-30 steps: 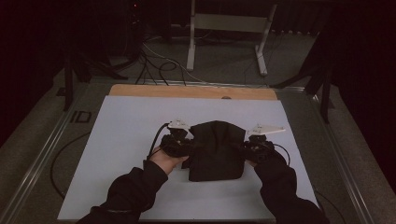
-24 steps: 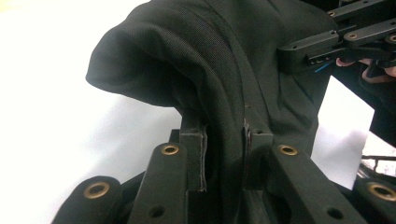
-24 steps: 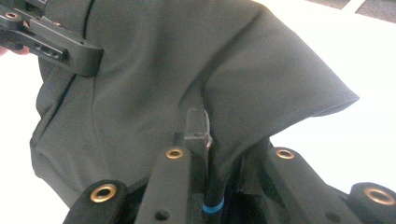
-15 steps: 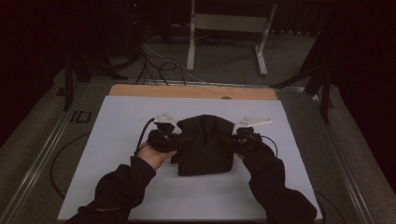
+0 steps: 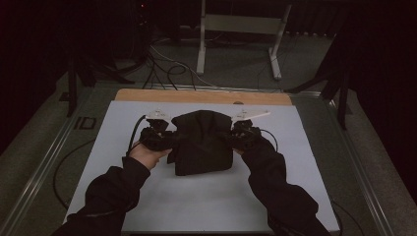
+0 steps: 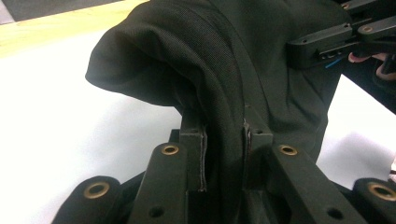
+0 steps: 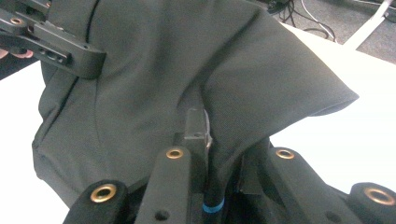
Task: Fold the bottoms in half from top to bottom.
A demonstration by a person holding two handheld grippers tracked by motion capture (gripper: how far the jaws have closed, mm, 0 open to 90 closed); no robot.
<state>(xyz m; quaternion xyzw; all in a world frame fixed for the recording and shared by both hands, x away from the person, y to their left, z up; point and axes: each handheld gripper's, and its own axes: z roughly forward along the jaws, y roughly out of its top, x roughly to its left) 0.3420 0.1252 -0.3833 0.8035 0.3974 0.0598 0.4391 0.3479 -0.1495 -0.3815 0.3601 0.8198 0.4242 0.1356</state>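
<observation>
A black cloth garment (image 5: 202, 141) lies in folds on the white table top (image 5: 118, 147), lifted along its far edge. My left gripper (image 5: 172, 137) is shut on the garment's left side; in the left gripper view thick folds of the black cloth (image 6: 224, 93) are pinched between its pads (image 6: 223, 154). My right gripper (image 5: 232, 136) is shut on the right side, with the cloth (image 7: 187, 84) bunched between its jaws (image 7: 219, 144). The two grippers face each other across the garment, which hangs and drapes between them.
A wooden strip (image 5: 201, 96) runs along the table's far edge. Metal rails (image 5: 39, 177) border the table on both sides. Cables (image 5: 167, 69) and a metal stand (image 5: 241, 29) sit on the floor beyond.
Both hands have moved away from the person toward the far edge, carrying the garment's gripped edge with them. The cloth now lies farther up the table and more bunched.
</observation>
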